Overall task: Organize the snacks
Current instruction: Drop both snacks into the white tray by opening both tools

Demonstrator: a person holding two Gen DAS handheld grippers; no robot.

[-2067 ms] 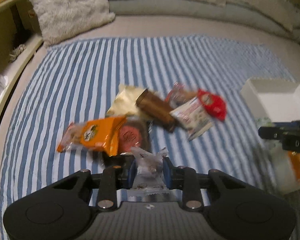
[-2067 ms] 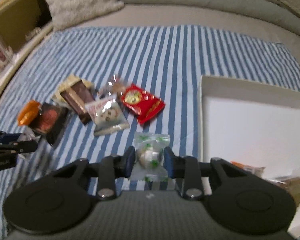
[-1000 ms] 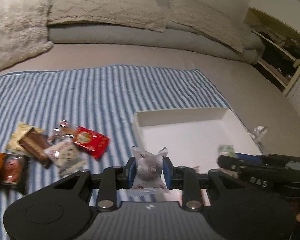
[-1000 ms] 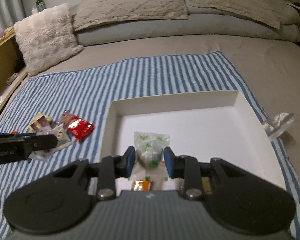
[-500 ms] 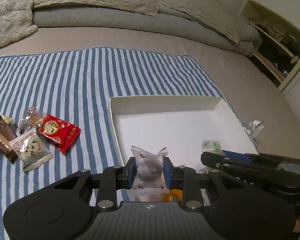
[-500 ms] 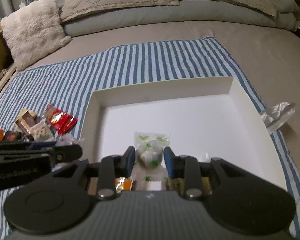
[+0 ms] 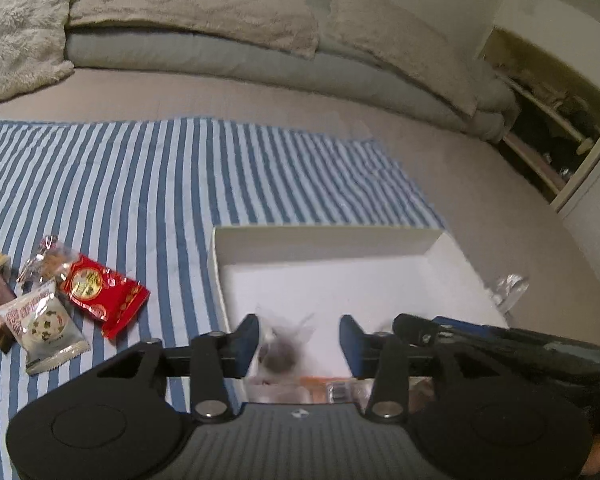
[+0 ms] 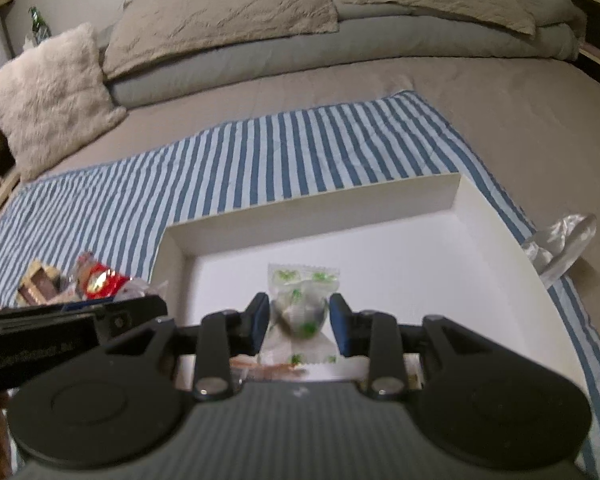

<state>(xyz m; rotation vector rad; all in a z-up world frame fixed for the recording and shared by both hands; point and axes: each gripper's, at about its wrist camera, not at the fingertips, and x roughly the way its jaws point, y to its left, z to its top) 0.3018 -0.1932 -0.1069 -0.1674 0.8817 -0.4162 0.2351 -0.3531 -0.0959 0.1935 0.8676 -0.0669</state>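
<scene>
Over the white box (image 8: pixel 496 240), both tools, the left tool (image 7: pixel 299 340) and the right tool (image 8: pixel 299 322), are opening to release wrapped snacks, the dark one (image 7: pixel 278 354) already loose and the green one (image 8: pixel 302 308) barely touched, while several packets (image 7: pixel 100 294) are remaining on the bed beside the left tool.

No readable txt; lettering on left tongs (image 8: pixel 72 344) body and snack wrappers too blurred.
</scene>
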